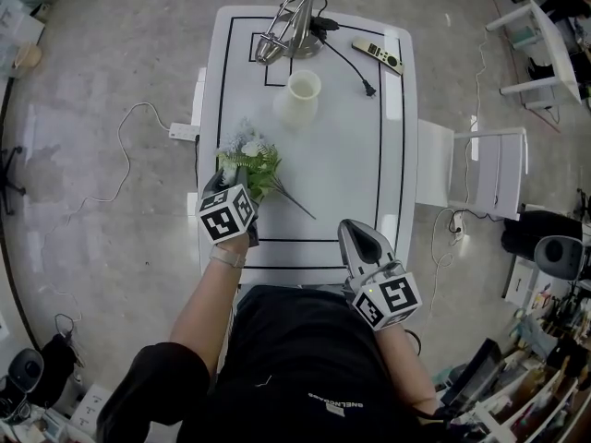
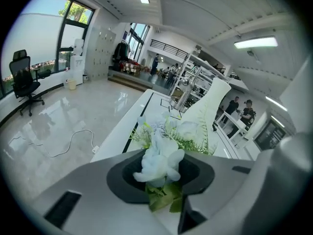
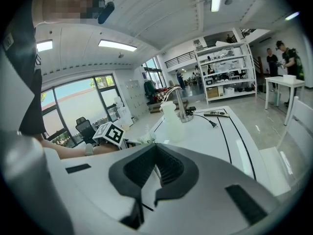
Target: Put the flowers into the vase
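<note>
Where the left gripper pinches the flowers, its body hides some blooms. Vase stands well apart; right gripper pressed together, empty.

on the table the flowers lie near its left edge, the vase behind them (remote farther back, right).

A white table with black lines stood on a glossy grey floor. A white chair sat at right. Tall windows and an office chair showed at left, strip lights overhead.
</note>
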Demonstrator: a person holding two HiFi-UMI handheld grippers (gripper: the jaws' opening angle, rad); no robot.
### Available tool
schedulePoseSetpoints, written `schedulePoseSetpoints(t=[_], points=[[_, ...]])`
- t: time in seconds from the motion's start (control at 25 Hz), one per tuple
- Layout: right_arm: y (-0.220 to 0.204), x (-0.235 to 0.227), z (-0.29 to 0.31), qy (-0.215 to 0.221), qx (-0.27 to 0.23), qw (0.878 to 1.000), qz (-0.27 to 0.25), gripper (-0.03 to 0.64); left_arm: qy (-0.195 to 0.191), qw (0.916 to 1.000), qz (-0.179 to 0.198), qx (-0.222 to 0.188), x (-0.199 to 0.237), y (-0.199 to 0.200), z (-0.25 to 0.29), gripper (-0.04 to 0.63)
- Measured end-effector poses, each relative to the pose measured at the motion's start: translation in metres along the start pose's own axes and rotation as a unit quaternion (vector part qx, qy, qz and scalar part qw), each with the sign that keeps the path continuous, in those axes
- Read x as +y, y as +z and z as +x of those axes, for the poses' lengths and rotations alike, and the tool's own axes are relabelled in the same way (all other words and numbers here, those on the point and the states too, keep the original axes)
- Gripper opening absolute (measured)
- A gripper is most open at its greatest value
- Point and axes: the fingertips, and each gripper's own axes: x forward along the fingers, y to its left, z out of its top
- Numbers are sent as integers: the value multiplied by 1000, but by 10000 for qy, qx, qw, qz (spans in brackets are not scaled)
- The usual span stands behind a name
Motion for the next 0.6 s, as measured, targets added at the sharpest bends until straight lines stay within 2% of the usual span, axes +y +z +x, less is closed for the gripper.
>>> schedulePoseSetpoints(t=[0.2, 0.36, 0.6], points=[[2, 2, -3, -17, -45, 10000, -9, 2, -313, 9988, 108, -360, -12, 14, -12, 106], [2, 5, -5, -18, -79, 10000, -11, 0, -420, 9963, 269, -701, -16, 30, -26, 100], [3, 15, -11, 30, -154, 9999, -59, 1, -579, 9877, 758, -1239, -27, 62, -55, 97]])
